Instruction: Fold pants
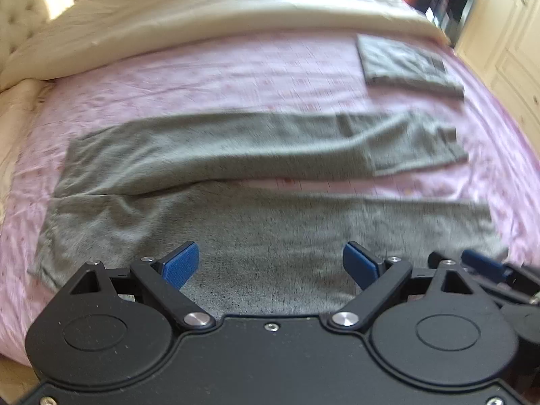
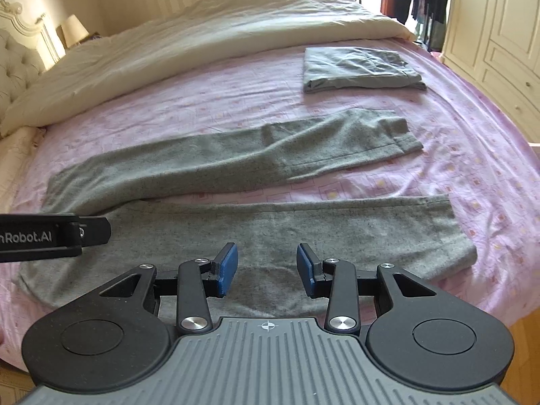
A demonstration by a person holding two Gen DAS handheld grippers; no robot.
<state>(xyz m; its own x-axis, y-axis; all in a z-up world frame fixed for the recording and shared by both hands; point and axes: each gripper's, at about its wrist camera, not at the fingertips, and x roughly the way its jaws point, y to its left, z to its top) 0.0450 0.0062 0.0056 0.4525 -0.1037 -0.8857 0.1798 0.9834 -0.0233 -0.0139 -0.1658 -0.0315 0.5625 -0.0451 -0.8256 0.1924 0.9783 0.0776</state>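
Grey pants (image 2: 256, 236) lie flat on the pink bedsheet (image 2: 216, 101), unfolded, waist end toward the left and the two legs running out to the right with a strip of sheet showing between them. Far leg (image 2: 303, 148) angles away, its cuff end rumpled and partly doubled over; near leg (image 2: 354, 229) is flatter and sits right under both tools. Spread like this, likely so one leg can be flipped onto the other as the first fold, judging by layout only. Left gripper (image 1: 270, 265) hangs over the near leg around the seat area, blue pads wide apart, nothing between them; left view is motion-blurred so cloth contact is unclear. Right gripper (image 2: 267, 268) hovers over the same leg further toward the cuff, pads parted with a clear gap, holding nothing. Part of the left tool's black body shows at the left edge of the right view, so the two are close side by side. Task looks barely begun: no fold made on these pants yet. A second grey garment (image 2: 361, 71) sits already folded into a neat rectangle further up the sheet toward the right, well apart from the pants. Cream duvet (image 2: 202, 30) is bunched along the far side of the bed. No containers in view. White wardrobe (image 2: 499, 33) stands at right.
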